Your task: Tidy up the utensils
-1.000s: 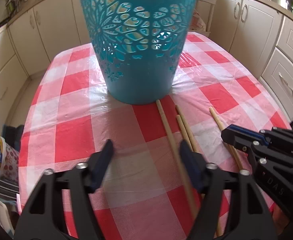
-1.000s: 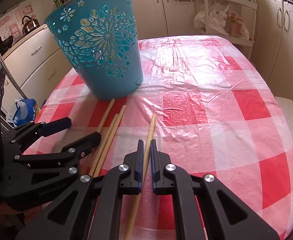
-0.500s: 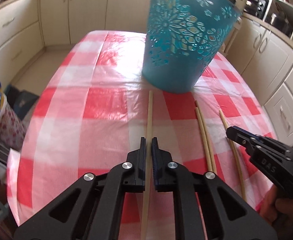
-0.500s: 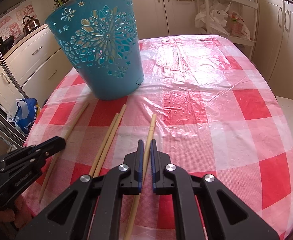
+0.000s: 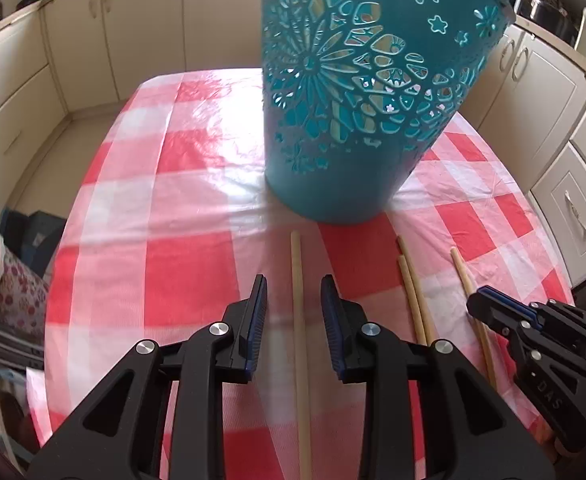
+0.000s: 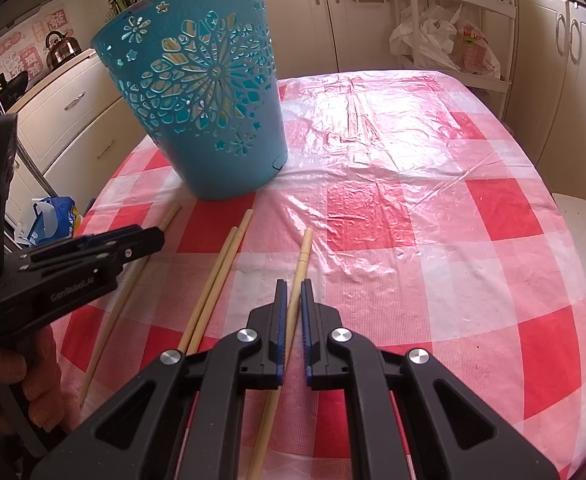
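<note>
Cream kitchen cabinets [image 5: 73, 52] surround a red-and-white checked plastic tablecloth [image 6: 433, 248] where thin, stiff, light wooden chopsticks lie before a teal perforated plastic basket [image 6: 197, 92]. One chopstick [image 5: 299, 320] is straddled, untouched, by the opening left gripper [image 5: 293, 312]; another chopstick [image 6: 299, 276] is pinched mid-shaft by the right gripper [image 6: 291, 316]. Slipping seems likely; mid-shaft holds suit.

Four wooden chopsticks [image 6: 302, 264], one teal basket [image 6: 213, 120], two claws [image 6: 291, 308].

Kettle [image 6: 61, 49] on counter; cabinets [image 5: 565, 128] — bags [image 6: 445, 40].
</note>
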`<state>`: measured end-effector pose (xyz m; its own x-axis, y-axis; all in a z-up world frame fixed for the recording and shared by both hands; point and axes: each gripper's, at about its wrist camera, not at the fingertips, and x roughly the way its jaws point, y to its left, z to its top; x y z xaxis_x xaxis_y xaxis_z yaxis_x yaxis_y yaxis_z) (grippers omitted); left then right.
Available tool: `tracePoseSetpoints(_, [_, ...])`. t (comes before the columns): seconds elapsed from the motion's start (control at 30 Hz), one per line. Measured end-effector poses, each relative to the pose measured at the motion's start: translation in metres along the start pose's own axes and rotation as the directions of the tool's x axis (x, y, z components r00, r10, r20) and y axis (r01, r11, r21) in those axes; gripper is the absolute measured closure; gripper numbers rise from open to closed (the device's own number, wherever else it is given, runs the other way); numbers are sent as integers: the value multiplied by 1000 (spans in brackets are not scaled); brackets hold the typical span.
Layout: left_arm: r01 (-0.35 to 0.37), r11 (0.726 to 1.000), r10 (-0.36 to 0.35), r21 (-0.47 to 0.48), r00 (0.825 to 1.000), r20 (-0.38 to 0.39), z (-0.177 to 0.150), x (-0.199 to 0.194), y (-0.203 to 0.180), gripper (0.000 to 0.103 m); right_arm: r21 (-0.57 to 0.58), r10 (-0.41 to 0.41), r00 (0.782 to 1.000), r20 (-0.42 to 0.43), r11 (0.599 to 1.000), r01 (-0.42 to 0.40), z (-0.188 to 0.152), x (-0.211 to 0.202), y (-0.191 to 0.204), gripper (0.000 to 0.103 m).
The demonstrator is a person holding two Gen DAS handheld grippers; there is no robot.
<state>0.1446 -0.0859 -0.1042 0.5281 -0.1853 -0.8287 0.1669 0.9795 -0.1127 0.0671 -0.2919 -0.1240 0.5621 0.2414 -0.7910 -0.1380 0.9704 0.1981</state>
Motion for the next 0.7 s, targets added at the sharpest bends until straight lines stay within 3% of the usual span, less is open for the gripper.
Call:
tracePoseSetpoints(0.03, [3, 1000, -3, 21, 1000, -2, 2, 2, -2, 79, 0, 0, 1000, 0, 1000, 0, 0, 0, 0, 95])
tracePoseSetpoints(0.1, [5, 998, -4, 56, 1000, -8, 3, 4, -4, 98, 0, 0, 1000, 0, 1000, 0, 0, 0, 0, 95])
tracePoseSetpoints(0.37, [1, 996, 4, -90, 999, 51, -8, -11, 25, 98, -2, 2, 1000, -1, 1000, -2, 1, 0, -1, 95])
tracePoseSetpoints(0.7, [20, 998, -20, -67, 1000, -3, -6, -3, 26, 97, -7, -1, 1000, -3, 1000, 1, 3, 1, -1, 95])
